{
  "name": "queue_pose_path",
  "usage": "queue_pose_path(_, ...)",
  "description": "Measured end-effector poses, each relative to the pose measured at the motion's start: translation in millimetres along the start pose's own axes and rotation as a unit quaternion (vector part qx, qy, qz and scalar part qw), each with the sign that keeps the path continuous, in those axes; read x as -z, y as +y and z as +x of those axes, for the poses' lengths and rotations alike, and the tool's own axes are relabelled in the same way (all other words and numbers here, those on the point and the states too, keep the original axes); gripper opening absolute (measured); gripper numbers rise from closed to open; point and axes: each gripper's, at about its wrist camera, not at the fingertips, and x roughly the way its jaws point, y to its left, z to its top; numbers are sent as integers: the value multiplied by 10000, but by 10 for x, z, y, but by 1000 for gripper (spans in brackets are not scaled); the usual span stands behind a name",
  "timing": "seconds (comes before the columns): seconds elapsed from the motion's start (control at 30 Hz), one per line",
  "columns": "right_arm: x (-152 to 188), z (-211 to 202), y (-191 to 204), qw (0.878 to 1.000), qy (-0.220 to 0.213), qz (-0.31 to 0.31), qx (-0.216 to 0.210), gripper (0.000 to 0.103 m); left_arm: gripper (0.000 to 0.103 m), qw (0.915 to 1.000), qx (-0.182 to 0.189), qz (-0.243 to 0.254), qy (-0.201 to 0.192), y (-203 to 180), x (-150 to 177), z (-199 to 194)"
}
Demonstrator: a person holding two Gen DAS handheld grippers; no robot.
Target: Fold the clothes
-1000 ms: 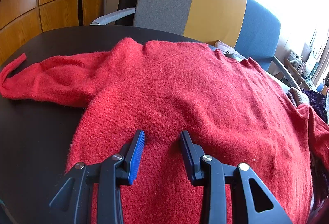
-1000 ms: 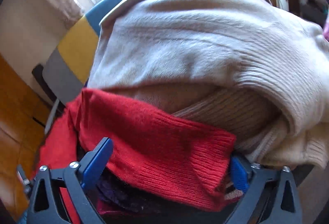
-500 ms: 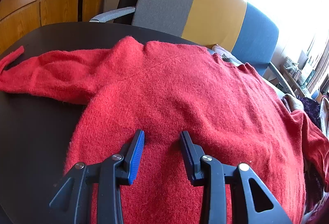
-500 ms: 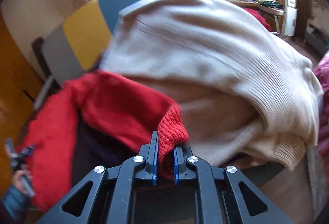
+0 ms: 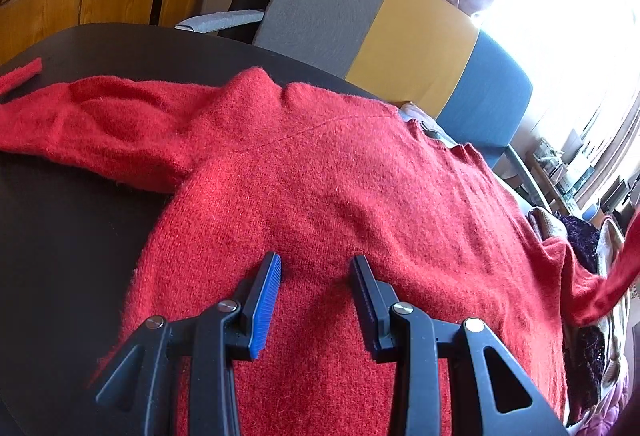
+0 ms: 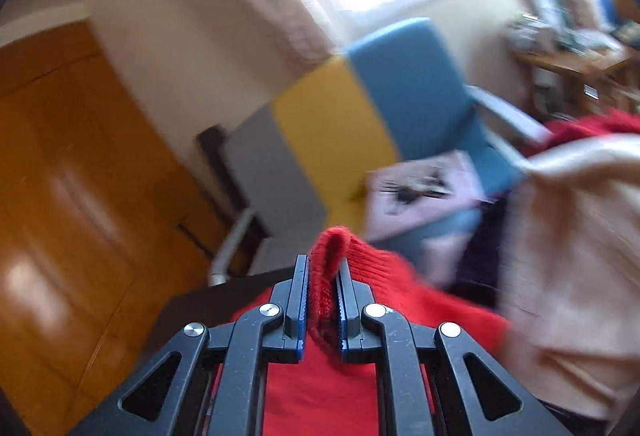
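Note:
A fuzzy red sweater (image 5: 340, 188) lies spread on the dark table (image 5: 60, 236), one sleeve (image 5: 100, 116) stretched out to the left. My left gripper (image 5: 316, 260) rests over the sweater's lower body, jaws apart, with no fabric pinched between them. My right gripper (image 6: 323, 264) is shut on the ribbed cuff (image 6: 332, 240) of the other sleeve and holds it raised. In the left wrist view that lifted sleeve (image 5: 616, 276) rises at the right edge. The right wrist view is blurred by motion.
A grey, yellow and blue chair (image 5: 400, 36) stands behind the table. A cream sweater (image 6: 572, 236) tops a pile of clothes (image 5: 580, 236) at the table's right end. Orange wooden panels (image 6: 60, 176) line the wall on the left.
My right gripper went from wide open around the red cuff to shut on it, then lifted it up and away from the cream pile. The left gripper barely moved.

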Motion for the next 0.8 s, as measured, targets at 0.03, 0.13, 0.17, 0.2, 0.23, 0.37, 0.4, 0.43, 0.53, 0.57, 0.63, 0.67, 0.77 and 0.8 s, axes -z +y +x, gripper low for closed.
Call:
queue_pose_path(0.03, -16, 153, 190, 9998, 70, -134, -141, 12, 36, 10000, 26, -25, -6, 8, 3, -3)
queue_pose_path(0.13, -19, 675, 812, 9960, 337, -602, -573, 12, 36, 9999, 108, -105, -27, 35, 0, 1)
queue_pose_path(0.17, -4, 831, 992, 9939, 428, -733, -697, 12, 36, 9998, 132, -127, -33, 43, 3, 1)
queue_pose_path(0.2, 31, 961, 1136, 9920, 521, -833, -794, 12, 36, 9998, 156, -149, -38, 50, 5, 1)
queue_pose_path(0.23, 84, 1094, 1275, 9895, 634, -934, -902, 12, 36, 9997, 178, -167, -43, 57, 4, 4)
queue_pose_path(0.37, 384, 1620, 1773, 9755, 1172, -1322, -1312, 13, 36, 9993, 266, -239, -56, 85, -2, 16)
queue_pose_path(0.4, 454, 1722, 1820, 9742, 1266, -1378, -1258, 22, 36, 9992, 288, -256, -59, 92, -5, 19)
queue_pose_path(0.43, 529, 1826, 1848, 9727, 1378, -1408, -1229, 40, 36, 9991, 307, -268, -61, 99, -1, 16)
queue_pose_path(0.53, 721, 2004, 1700, 9723, 1559, -1255, -1210, 52, 36, 9987, 380, -331, -73, 125, 1, 16)
queue_pose_path(0.57, 778, 2030, 1617, 9728, 1595, -1189, -1186, 53, 36, 9986, 392, -341, -76, 128, 1, 17)
queue_pose_path(0.63, 912, 2004, 1357, 9746, 1688, -1049, -1036, 55, 36, 9985, 411, -358, -84, 135, 3, 17)
queue_pose_path(0.67, 1002, 1979, 1203, 9752, 1753, -995, -910, 55, 36, 9983, 430, -375, -88, 140, 2, 18)
queue_pose_path(0.77, 1372, 1908, 718, 9750, 2003, -900, -327, 57, 36, 9980, 468, -411, -92, 149, -3, 23)
queue_pose_path(0.8, 1511, 1877, 563, 9737, 2095, -897, -83, 58, 36, 9979, 482, -425, -92, 153, -5, 25)
